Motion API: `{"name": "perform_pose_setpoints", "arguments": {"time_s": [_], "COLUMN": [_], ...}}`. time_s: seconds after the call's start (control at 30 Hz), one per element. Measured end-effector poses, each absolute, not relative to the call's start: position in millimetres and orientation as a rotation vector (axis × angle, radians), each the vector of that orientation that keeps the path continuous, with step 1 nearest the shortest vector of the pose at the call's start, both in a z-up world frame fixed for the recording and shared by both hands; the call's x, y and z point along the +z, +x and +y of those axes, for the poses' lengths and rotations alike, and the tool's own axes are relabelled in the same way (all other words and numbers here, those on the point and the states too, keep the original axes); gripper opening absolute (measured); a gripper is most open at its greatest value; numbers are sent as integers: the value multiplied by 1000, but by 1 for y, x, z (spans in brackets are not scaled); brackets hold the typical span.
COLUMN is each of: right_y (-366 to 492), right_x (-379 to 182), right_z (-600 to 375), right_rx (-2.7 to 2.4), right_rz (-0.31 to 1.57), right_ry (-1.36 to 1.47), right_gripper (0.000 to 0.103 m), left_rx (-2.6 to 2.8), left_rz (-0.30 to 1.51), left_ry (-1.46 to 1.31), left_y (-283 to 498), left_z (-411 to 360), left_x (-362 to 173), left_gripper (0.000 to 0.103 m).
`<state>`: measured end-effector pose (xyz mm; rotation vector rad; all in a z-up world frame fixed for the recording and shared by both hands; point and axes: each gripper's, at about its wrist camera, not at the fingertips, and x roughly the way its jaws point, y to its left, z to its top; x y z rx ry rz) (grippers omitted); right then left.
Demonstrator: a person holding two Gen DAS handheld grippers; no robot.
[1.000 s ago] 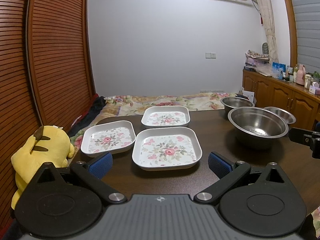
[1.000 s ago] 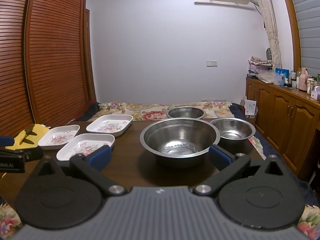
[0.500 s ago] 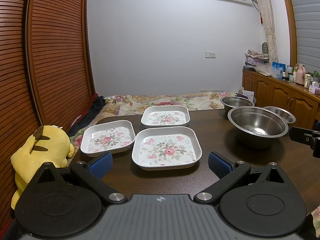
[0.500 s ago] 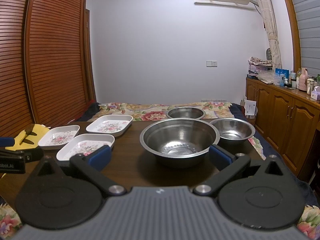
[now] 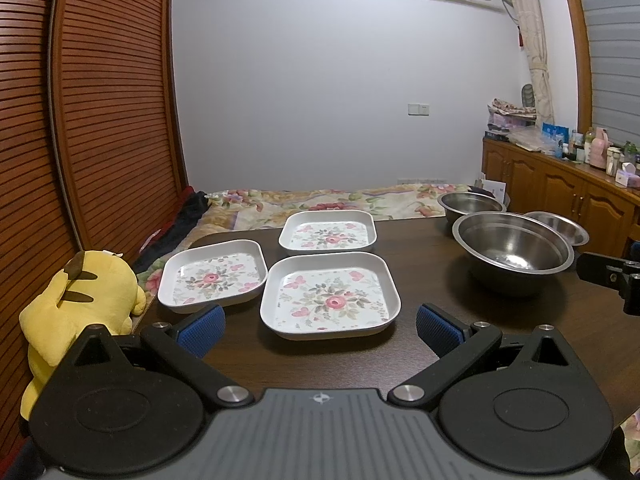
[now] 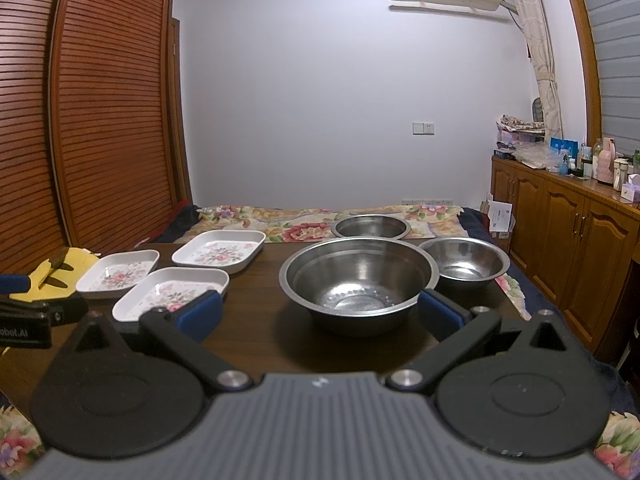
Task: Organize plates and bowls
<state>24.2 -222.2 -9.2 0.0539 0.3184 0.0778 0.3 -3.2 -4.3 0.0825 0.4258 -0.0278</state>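
Three white square plates with flower prints lie on the dark wooden table: a near one, a left one and a far one. My left gripper is open just short of the near plate, holding nothing. Three steel bowls stand to the right: a large one, a far one and a smaller right one. My right gripper is open, its blue pads level with the large bowl's near side. The plates lie to its left.
A yellow plush toy sits off the table's left edge. A floral bedspread lies beyond the table. Wooden cabinets with bottles on top line the right wall. A slatted wooden door stands at left.
The left view has shifted very slightly; plates and bowls stay where they were. Both grippers remain open.
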Motion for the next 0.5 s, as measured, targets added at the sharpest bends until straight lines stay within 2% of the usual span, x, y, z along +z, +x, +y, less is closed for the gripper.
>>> {"name": "perform_pose_setpoints", "arguments": {"time_s": [0.5], "right_y": [27], "right_x": [-14], "right_z": [-221], "right_rx": [87], "right_rz": [336], "right_ry": [49], "right_gripper": [103], "left_rx": [-45], "left_rz": [480], "left_ry": [84], "left_y": [7], "left_z": [-3], "left_x": [-14], "left_gripper": [103]}}
